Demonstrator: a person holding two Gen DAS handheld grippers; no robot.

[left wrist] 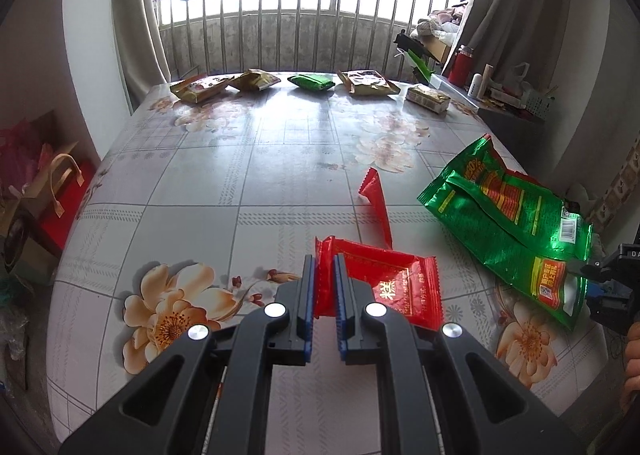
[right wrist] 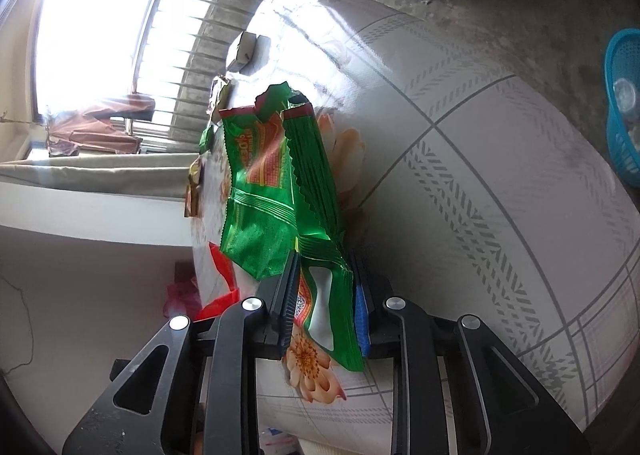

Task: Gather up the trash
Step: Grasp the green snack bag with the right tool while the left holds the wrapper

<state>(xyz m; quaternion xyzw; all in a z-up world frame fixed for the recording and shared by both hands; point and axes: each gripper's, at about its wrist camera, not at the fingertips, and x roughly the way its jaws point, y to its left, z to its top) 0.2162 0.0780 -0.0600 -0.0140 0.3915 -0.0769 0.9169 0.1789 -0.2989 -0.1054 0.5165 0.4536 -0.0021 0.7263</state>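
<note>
My left gripper (left wrist: 323, 259) is shut on the left end of a red snack wrapper (left wrist: 394, 285) that lies on the floral table (left wrist: 240, 183). A torn red wrapper strip (left wrist: 377, 203) lies just beyond it. A large green snack bag (left wrist: 508, 215) lies at the table's right edge. My right gripper (right wrist: 326, 259) is rolled sideways and its jaws close on the near end of that green bag (right wrist: 272, 175); it also shows at the right edge of the left wrist view (left wrist: 582, 269). The red wrapper shows low in the right wrist view (right wrist: 220, 279).
Several snack packets line the table's far edge: yellow ones (left wrist: 200, 87), a green one (left wrist: 312, 82) and a small box (left wrist: 428, 98). A blue basket (right wrist: 624, 103) stands on the floor beside the table. Bags and boxes (left wrist: 44, 195) sit on the floor at left.
</note>
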